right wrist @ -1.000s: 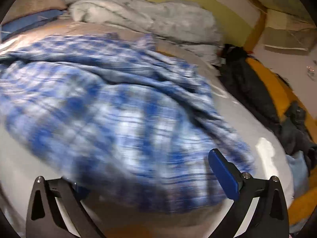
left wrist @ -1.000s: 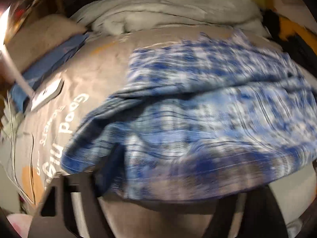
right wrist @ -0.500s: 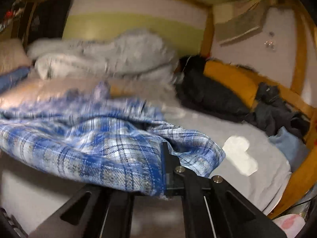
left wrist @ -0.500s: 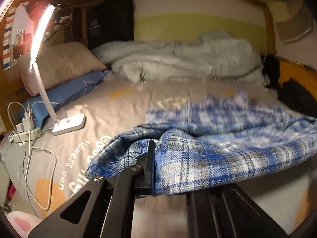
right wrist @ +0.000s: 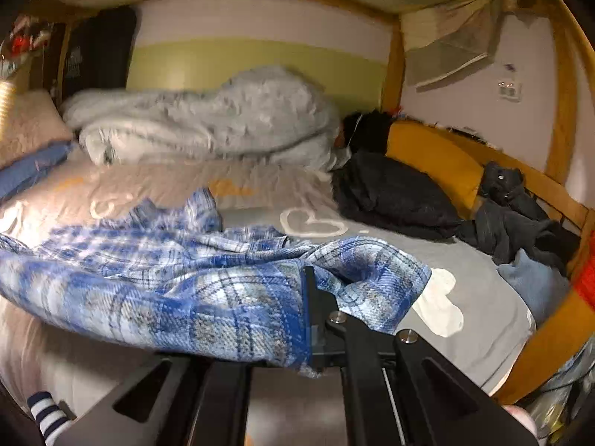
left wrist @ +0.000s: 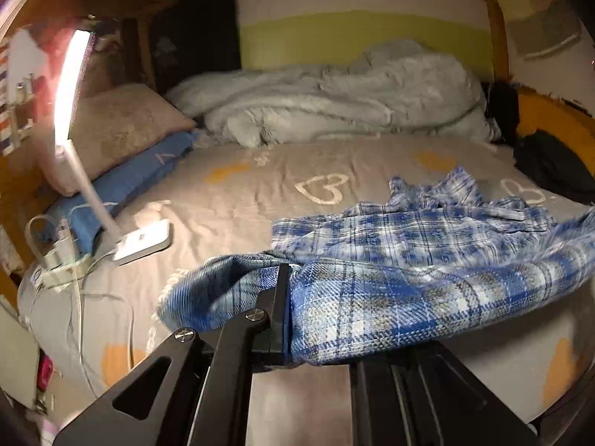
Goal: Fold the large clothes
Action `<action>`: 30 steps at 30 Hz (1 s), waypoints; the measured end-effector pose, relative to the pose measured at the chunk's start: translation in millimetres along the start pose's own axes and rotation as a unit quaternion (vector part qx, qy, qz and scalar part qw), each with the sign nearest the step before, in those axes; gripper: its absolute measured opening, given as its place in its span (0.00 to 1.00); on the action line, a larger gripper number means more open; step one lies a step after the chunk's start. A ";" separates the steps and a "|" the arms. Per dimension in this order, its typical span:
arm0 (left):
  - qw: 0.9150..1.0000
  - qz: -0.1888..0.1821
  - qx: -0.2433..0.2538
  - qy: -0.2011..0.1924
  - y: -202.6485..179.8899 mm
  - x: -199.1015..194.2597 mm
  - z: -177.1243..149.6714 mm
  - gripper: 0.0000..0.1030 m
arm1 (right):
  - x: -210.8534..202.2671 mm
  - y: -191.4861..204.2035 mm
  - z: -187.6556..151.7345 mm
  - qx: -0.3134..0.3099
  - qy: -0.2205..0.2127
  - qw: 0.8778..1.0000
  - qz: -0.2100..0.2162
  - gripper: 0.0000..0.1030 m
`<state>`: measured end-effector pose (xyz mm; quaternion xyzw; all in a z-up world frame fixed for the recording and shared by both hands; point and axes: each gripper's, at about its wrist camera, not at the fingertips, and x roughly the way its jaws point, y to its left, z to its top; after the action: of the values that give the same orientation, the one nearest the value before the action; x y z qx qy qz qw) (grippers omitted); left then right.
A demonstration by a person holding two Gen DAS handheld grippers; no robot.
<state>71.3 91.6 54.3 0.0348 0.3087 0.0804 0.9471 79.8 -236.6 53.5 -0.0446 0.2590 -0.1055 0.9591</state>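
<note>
A blue and white plaid shirt (left wrist: 427,260) lies across the grey bedspread (left wrist: 260,193), its near hem lifted off the bed. My left gripper (left wrist: 288,316) is shut on the hem near the shirt's left corner, and the cloth drapes over its right finger. In the right wrist view the same plaid shirt (right wrist: 167,278) stretches away to the left. My right gripper (right wrist: 306,316) is shut on the hem near the right corner, whose tip (right wrist: 390,282) hangs past the jaws. The shirt's far part still rests rumpled on the bed.
A lit white desk lamp (left wrist: 141,238) with cables stands on the bed's left side beside a blue pillow (left wrist: 130,182). A grey fluffy blanket (left wrist: 334,100) is heaped at the back. Dark clothes (right wrist: 390,193) lie along the right wooden rail (right wrist: 550,327).
Both grippers have shut on the shirt's near hem and risen, lifting that edge off the bed. Both views have tilted up, so the wall and blanket now show.
</note>
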 end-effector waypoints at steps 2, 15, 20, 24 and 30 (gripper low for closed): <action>0.999 -0.021 -0.008 0.048 1.8 33.0 18.9 0.10 | 37.0 5.4 15.9 -0.012 0.064 0.998 0.018 0.04; 0.990 0.030 0.013 0.134 -28.1 173.3 53.3 0.11 | 187.9 33.7 55.8 -0.032 0.151 0.987 0.040 0.05; 0.990 0.007 -0.008 0.143 -28.4 202.7 52.7 0.11 | 213.9 34.9 52.7 -0.023 0.162 0.985 0.047 0.05; 0.992 0.008 0.008 0.122 -34.5 210.8 57.6 0.12 | 224.5 36.7 49.4 -0.021 0.167 0.985 0.044 0.05; 0.994 -0.031 -0.023 0.098 -16.1 198.3 64.4 0.69 | 217.6 24.0 49.5 0.000 0.161 0.984 0.078 0.19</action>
<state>269.4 109.2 -10.5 -0.0047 0.3988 0.0615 0.9149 292.8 -260.7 -13.2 -0.0064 0.4128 -0.0358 0.9101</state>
